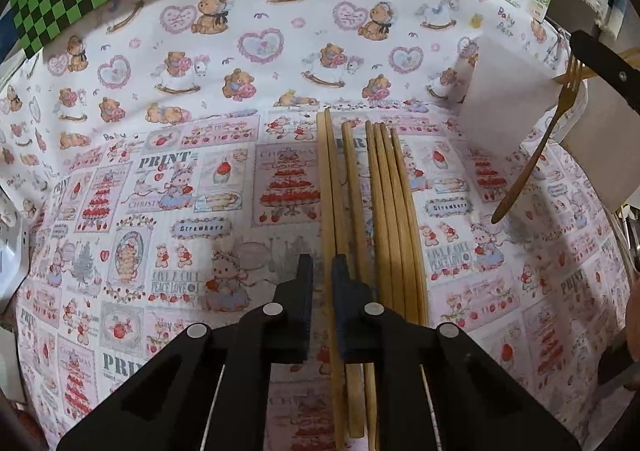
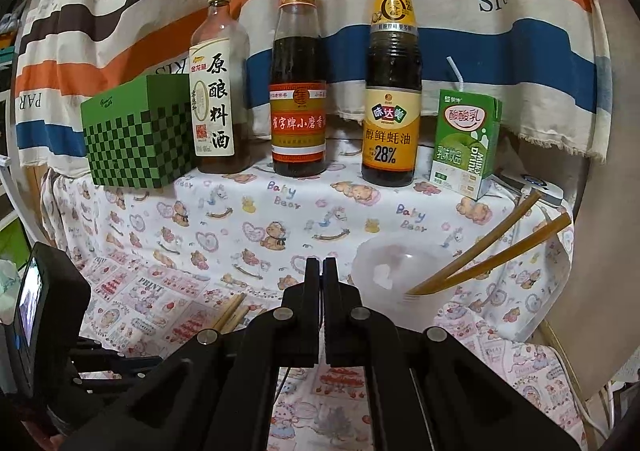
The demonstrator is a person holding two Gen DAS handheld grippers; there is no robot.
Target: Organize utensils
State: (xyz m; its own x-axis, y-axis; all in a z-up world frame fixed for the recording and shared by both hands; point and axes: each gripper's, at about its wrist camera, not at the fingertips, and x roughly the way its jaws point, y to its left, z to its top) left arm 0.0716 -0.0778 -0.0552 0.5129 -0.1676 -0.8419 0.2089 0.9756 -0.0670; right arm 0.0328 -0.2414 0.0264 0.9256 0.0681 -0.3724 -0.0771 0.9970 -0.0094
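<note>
Left wrist view: the left gripper (image 1: pixel 322 271) has narrowed onto the leftmost of the long pale wooden chopsticks (image 1: pixel 376 207), whose long axes run straight ahead along its fingers on the printed tablecloth (image 1: pixel 160 171). Right wrist view: the right gripper (image 2: pixel 322 271) is pressed fully together and empty, the translucent plastic cup (image 2: pixel 400 271) holding two sticks just ahead to its right.
</note>
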